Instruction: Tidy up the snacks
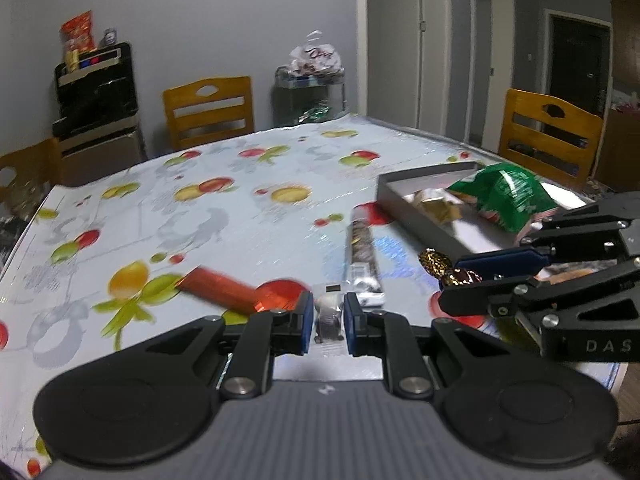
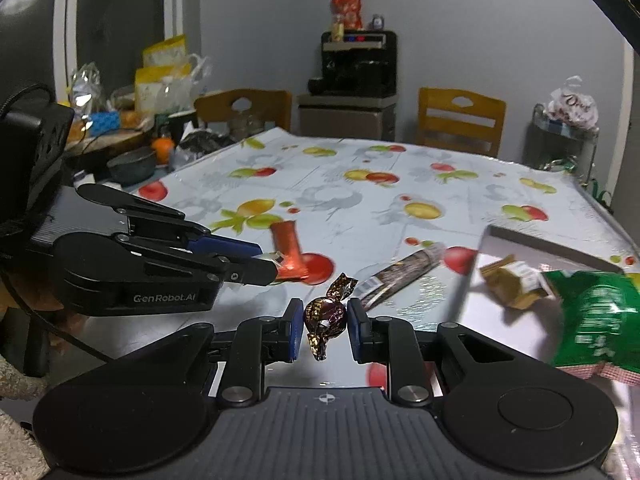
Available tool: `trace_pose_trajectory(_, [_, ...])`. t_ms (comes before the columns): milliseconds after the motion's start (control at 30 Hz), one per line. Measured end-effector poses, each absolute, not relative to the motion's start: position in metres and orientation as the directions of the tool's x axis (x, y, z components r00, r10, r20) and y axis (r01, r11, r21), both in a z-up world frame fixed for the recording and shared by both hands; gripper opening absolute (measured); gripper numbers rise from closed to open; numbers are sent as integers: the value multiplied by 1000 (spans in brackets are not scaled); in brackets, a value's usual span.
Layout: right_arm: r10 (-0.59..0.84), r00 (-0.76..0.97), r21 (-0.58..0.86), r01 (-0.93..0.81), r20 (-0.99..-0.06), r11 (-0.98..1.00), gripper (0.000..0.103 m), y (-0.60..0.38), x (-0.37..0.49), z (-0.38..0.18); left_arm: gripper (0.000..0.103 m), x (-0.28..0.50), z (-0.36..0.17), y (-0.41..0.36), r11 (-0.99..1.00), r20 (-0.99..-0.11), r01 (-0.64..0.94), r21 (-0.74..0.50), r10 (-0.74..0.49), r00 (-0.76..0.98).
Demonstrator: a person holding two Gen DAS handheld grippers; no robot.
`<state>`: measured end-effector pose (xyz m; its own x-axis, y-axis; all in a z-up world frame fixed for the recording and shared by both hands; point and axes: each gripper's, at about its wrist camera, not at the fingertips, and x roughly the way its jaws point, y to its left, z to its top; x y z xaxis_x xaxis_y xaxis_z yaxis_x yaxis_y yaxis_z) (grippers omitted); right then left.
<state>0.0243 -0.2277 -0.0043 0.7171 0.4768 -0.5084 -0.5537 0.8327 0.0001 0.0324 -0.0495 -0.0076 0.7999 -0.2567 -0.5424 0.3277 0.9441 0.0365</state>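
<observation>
Both grippers tilt down over the fruit-print table [image 1: 224, 216], side by side. Left gripper [image 1: 329, 322] clamps a small pale wrapped snack [image 1: 328, 318]. Right gripper [image 2: 322, 326] clamps a brown-gold twist candy [image 2: 325, 316], just left of the grey tray [image 2: 540, 244] holding the green bag [image 2: 596, 316].

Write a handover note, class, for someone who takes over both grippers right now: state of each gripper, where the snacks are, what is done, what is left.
Left gripper: shut on a small clear-wrapped sweet, off the table.
Right gripper: shut on a brown and gold candy, also lifted.
Tray, to the right on the table: holds a green bag and gold packets.
Done: those are in the tray.
Left: put both held sweets in the tray, then fetch the orange stick and the long dark stick, both lying on the tablecloth outside the tray.
</observation>
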Motion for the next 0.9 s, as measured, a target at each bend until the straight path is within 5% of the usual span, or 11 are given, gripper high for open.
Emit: trace_pose_trajectory(900, [333, 806, 19, -372, -490, 928, 25, -324, 51, 9, 13, 95, 28, -166, 845, -534, 535, 19, -444, 720])
